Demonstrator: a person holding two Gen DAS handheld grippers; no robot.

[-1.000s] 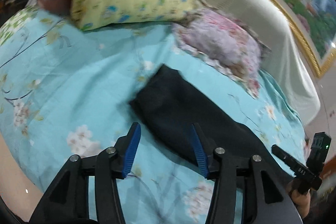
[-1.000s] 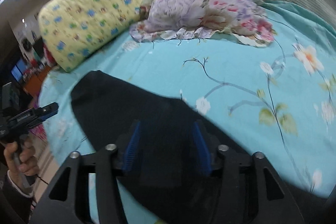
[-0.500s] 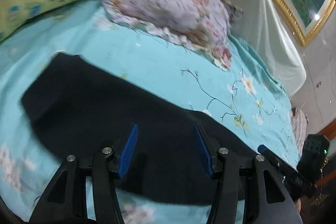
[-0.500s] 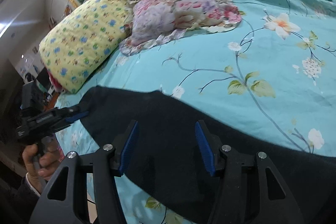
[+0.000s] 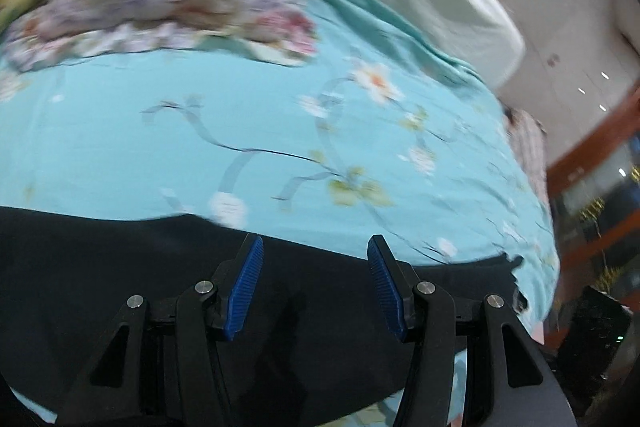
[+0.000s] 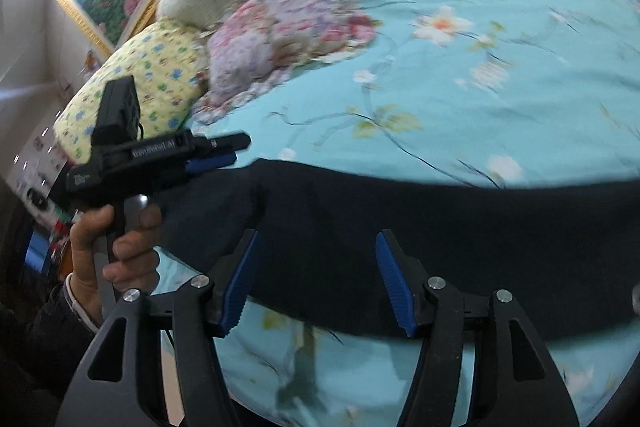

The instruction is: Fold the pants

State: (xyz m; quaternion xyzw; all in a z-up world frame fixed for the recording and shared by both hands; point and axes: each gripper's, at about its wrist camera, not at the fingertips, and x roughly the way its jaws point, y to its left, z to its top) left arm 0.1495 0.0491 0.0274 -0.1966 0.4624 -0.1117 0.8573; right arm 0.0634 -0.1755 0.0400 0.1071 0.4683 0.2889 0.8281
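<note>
Landmark for this report is the long black fabric pants (image 6: 400, 235), which lie flat as a dark band across the near part of the turquoise flower-printed bed sheet (image 6: 500, 107). Furthest left in the right wrist view, a bare hand (image 6: 108, 251) grips the handle of the black left gripper (image 6: 224, 151), whose tip hovers just over the left end of the pants; from that side angle its opening cannot be judged. The left wrist view settles it: the left gripper (image 5: 316, 283) has its blue-padded jaws apart, with only pants cloth seen between them and nothing clamped. Right of it, the right gripper (image 6: 316, 283) also stands with its jaws apart over the near edge of the pants, holding nothing. Behind the pants, at the head of the bed, sit a yellow pillow with small blue print (image 6: 148, 79) and a pink and lilac floral pillow (image 6: 288, 27). Judgement on progress: the pants appear laid out as one narrow strip, possibly leg over leg, but no crosswise fold is visible, so the end-to-end folds remain. The right wrist view alone shows the hand, the other gripper and the yellow pillow; the left wrist view alone shows the right end of the pants at the bed's edge. Both views are motion-blurred.
</note>
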